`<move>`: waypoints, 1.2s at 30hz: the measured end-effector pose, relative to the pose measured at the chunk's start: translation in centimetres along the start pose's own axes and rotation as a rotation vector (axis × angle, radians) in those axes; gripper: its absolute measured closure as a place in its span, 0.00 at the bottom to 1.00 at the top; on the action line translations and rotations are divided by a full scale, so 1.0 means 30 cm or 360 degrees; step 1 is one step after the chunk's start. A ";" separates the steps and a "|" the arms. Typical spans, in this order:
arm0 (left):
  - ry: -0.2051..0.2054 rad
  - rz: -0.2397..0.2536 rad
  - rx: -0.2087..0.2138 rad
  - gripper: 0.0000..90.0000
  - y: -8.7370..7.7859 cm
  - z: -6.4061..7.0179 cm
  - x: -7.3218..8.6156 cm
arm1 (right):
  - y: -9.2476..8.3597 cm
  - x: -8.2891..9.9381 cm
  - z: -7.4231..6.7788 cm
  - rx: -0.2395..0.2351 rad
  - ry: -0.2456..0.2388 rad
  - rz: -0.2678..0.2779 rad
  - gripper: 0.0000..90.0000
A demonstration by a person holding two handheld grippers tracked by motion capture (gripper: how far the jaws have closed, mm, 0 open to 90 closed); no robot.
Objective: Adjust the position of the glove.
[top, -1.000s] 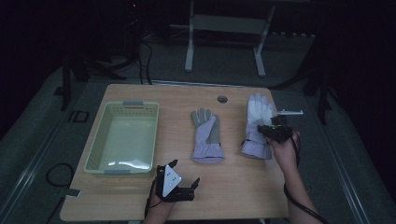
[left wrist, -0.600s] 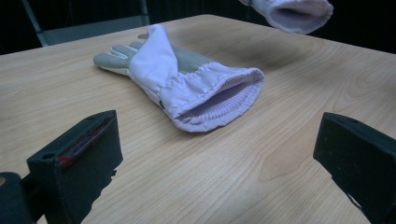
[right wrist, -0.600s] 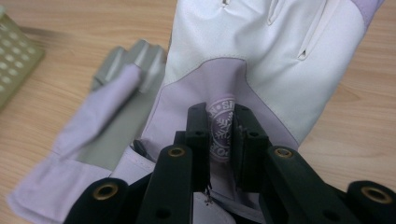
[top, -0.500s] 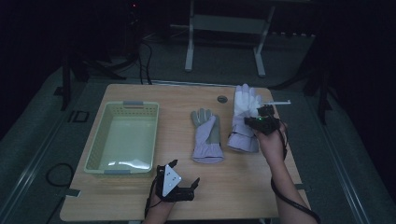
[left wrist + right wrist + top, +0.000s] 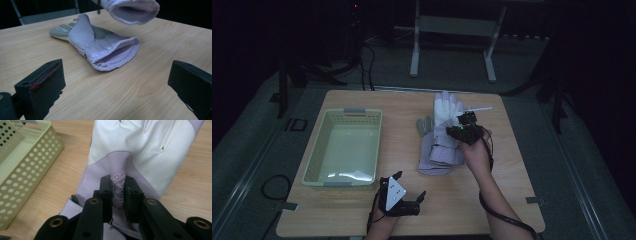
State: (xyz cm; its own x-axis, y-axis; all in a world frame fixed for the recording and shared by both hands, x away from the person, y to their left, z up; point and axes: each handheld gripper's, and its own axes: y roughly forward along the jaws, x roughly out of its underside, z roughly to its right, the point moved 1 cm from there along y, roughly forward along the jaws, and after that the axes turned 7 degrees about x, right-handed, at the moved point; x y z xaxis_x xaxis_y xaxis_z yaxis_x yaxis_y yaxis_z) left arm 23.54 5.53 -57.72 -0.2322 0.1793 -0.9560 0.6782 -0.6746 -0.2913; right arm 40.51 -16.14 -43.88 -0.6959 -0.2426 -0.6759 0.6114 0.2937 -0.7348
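Two Gloves, One on the Move

Two gloves are on this worktop (image 5: pixel 512 190). The right gripper (image 5: pixel 460 131) pinches the white glove (image 5: pixel 444 112) by a fold at its wrist patch, so the soft cloth bunches between the jaws and does not slip out. The glove hangs from that pinch, its cuff lifted off the wood. It now sits partly over the grey glove (image 5: pixel 426 127), which lies flat in the middle of the worktop, close to the green basket (image 5: pixel 319 160). I think the white glove is headed for that basket (the basket has nothing in it yet).

A second ago the white glove lay flat near the right edge, well apart from the grey one. It has since been carried left and a little up.

The left gripper (image 5: pixel 407 192) rests near the front edge, jaws spread wide, holding nothing. It has not moved.
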 end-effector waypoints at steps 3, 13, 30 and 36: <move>0.0001 0.0000 -0.0002 0.01 0.000 0.000 0.000 | -0.002 -0.015 -0.052 0.0005 -0.0036 -0.0020 0.87; 0.0003 0.0005 -0.0001 0.01 -0.001 -0.001 0.000 | 0.066 0.000 -0.135 0.0041 -0.0101 -0.0108 0.87; -0.0011 0.0010 -0.0002 0.01 -0.001 -0.003 0.001 | 0.216 0.072 -0.083 0.0096 -0.0044 -0.0278 0.86; -0.0014 0.0005 0.0000 0.01 -0.001 -0.004 0.001 | 0.193 0.086 -0.035 0.0115 -0.0058 -0.0280 0.86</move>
State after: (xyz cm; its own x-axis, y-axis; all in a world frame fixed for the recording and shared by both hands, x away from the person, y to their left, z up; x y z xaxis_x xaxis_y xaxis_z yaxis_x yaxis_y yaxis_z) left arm 23.59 5.64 -57.73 -0.2362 0.1711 -0.9565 0.6788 -0.6753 -0.2884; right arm 41.88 -14.10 -49.82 -0.7811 -0.3177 -0.5375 0.5080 0.1772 -0.8429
